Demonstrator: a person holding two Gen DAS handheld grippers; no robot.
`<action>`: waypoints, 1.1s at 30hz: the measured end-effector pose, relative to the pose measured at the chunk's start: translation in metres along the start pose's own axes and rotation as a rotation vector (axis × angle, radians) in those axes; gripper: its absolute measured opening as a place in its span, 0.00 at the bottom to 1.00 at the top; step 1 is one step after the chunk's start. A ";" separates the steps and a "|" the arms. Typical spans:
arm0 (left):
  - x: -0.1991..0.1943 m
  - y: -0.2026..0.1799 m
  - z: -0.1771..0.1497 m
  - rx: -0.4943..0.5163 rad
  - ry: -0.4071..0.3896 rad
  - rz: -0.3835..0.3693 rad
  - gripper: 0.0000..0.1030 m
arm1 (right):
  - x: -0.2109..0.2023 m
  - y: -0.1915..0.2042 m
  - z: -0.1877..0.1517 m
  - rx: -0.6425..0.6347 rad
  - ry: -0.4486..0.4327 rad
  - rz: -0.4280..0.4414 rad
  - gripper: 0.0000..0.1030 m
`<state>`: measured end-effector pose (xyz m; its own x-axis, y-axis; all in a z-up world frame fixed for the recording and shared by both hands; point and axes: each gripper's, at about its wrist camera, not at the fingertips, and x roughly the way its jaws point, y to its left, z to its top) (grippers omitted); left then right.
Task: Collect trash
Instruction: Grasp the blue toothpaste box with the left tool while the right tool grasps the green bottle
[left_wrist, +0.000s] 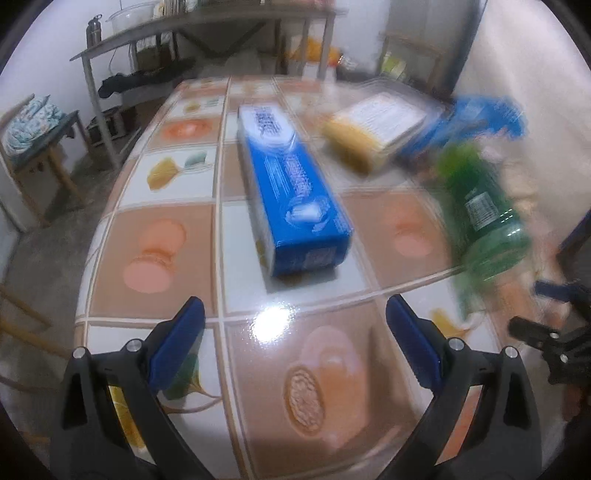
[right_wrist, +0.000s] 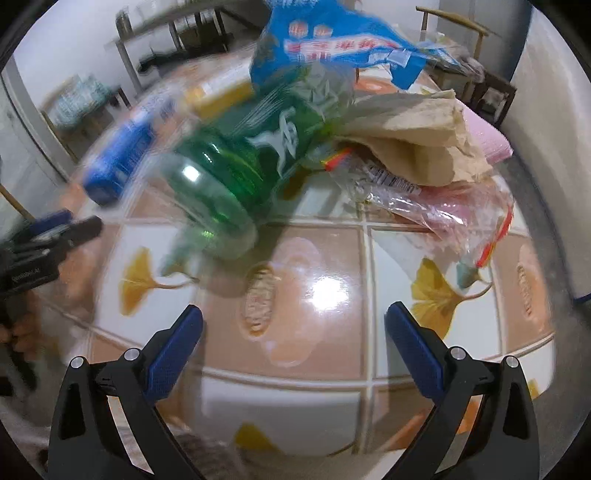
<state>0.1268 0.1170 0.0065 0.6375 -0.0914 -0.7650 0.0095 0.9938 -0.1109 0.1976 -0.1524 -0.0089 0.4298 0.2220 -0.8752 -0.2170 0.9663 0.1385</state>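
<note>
A blue toothpaste box (left_wrist: 291, 188) lies on the tiled table (left_wrist: 155, 243), ahead of my open, empty left gripper (left_wrist: 295, 328). A yellow-and-white box (left_wrist: 373, 129), a blue wrapper (left_wrist: 476, 118) and a green plastic bottle (left_wrist: 484, 221) lie to its right. In the right wrist view the green bottle (right_wrist: 236, 177) lies on its side ahead of my open, empty right gripper (right_wrist: 293, 332), with the blue wrapper (right_wrist: 332, 40) behind it, a brown paper bag (right_wrist: 413, 136) and clear plastic wrap (right_wrist: 443, 210) to the right. The blue box (right_wrist: 122, 158) shows at the left.
The right gripper shows at the right edge of the left wrist view (left_wrist: 554, 332); the left gripper shows at the left edge of the right wrist view (right_wrist: 40, 243). A metal shelf (left_wrist: 177, 40) and a stool (left_wrist: 40, 147) stand beyond the table. A chair (right_wrist: 480, 66) stands at the far right.
</note>
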 end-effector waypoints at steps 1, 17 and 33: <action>-0.012 0.001 0.000 0.006 -0.055 -0.017 0.92 | -0.008 -0.004 -0.001 0.026 -0.036 0.035 0.94; 0.040 0.003 0.092 0.013 -0.033 -0.019 0.77 | 0.001 -0.013 0.084 0.235 -0.180 0.279 0.86; 0.049 0.018 0.072 -0.119 0.043 -0.053 0.46 | 0.027 -0.037 0.071 0.376 -0.068 0.388 0.59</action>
<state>0.2132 0.1349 0.0129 0.6052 -0.1482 -0.7822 -0.0511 0.9732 -0.2240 0.2795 -0.1731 -0.0047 0.4392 0.5677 -0.6963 -0.0480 0.7888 0.6128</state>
